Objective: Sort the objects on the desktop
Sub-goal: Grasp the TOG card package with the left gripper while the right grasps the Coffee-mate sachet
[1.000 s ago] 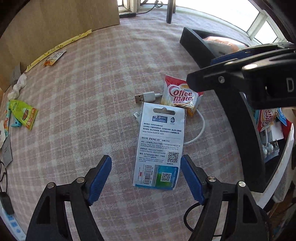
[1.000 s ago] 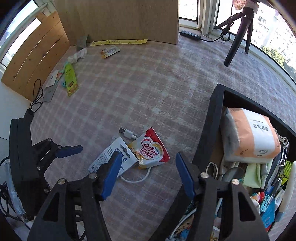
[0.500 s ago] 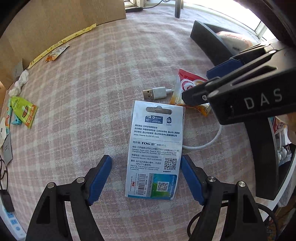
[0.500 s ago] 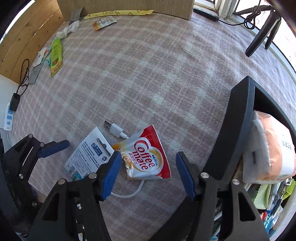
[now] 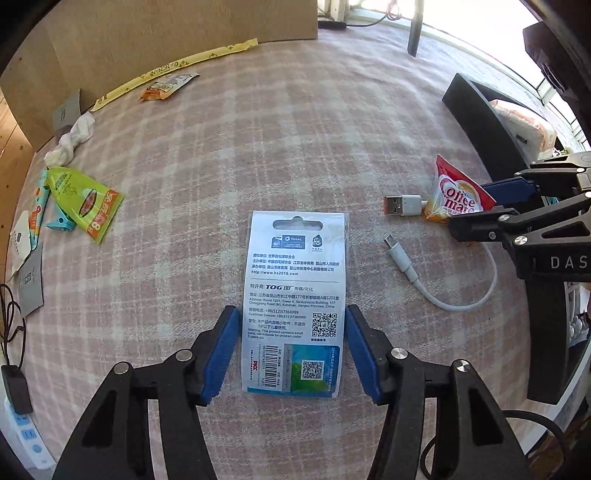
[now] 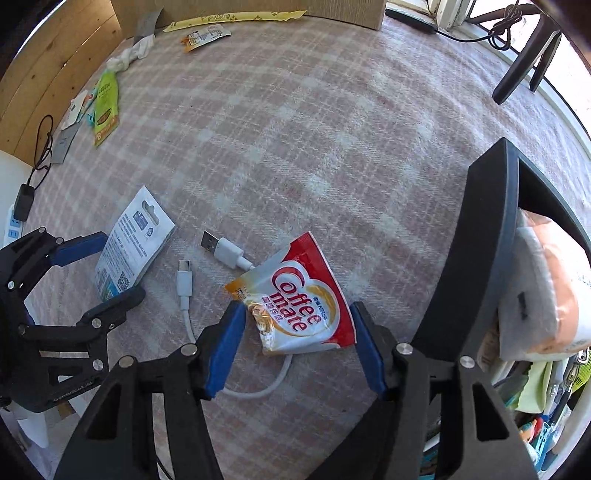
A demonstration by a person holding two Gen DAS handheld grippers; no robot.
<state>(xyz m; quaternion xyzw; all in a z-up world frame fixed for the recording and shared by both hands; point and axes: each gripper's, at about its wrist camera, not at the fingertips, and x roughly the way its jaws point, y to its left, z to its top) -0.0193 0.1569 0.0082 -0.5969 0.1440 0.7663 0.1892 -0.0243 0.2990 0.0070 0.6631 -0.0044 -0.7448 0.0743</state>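
A white and blue printed card pack [image 5: 293, 295] lies flat on the checked cloth. My left gripper [image 5: 291, 332] is open, one blue pad on each side of the pack's lower half. A red and white Coffee-mate sachet [image 6: 295, 302] lies over a white USB cable [image 6: 225, 254]. My right gripper [image 6: 297, 332] is open with its pads on either side of the sachet. The pack also shows in the right wrist view [image 6: 131, 240], the sachet in the left wrist view [image 5: 456, 197].
A black organiser box [image 6: 476, 240] full of items stands at the right. Snack packets [image 5: 85, 203], a crumpled tissue [image 5: 72, 142] and a yellow strip [image 5: 173, 70] lie along the far left. A cardboard wall [image 5: 147, 33] backs the cloth. A power strip [image 5: 26, 439] sits at the left edge.
Both grippers have moved down and forward: the left now straddles the card pack, the right now straddles the sachet. The cable's small plug is uncovered.
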